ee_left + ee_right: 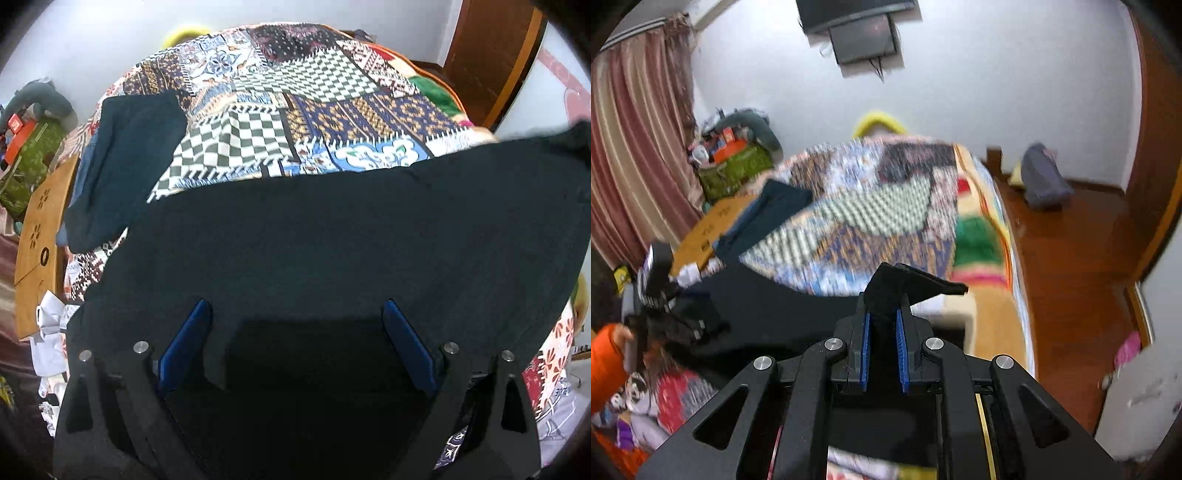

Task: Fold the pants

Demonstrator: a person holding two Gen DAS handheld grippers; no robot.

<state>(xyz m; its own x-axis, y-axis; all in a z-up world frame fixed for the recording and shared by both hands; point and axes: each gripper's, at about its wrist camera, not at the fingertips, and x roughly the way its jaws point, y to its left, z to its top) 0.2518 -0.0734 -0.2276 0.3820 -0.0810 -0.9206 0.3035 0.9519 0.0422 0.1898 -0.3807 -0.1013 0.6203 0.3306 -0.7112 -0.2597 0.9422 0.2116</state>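
The black pants (332, 240) lie stretched across the patchwork bedspread (295, 110), filling the lower half of the left wrist view. My left gripper (295, 314) points down at them with its blue-padded fingers (192, 332) wide apart; black cloth lies between them, and the pads do not press on it. It also shows at the left (661, 295), over the pants' far end. My right gripper (884, 314) is shut on a bunched end of the pants (908, 284), which it holds raised above the bed.
A folded dark teal garment (122, 166) lies on blue jeans at the bed's far left. A brown cardboard box (37, 240) and clutter stand beside the bed. An orange sleeve (605, 362) shows at the left. Wooden floor (1071, 277) runs along the right.
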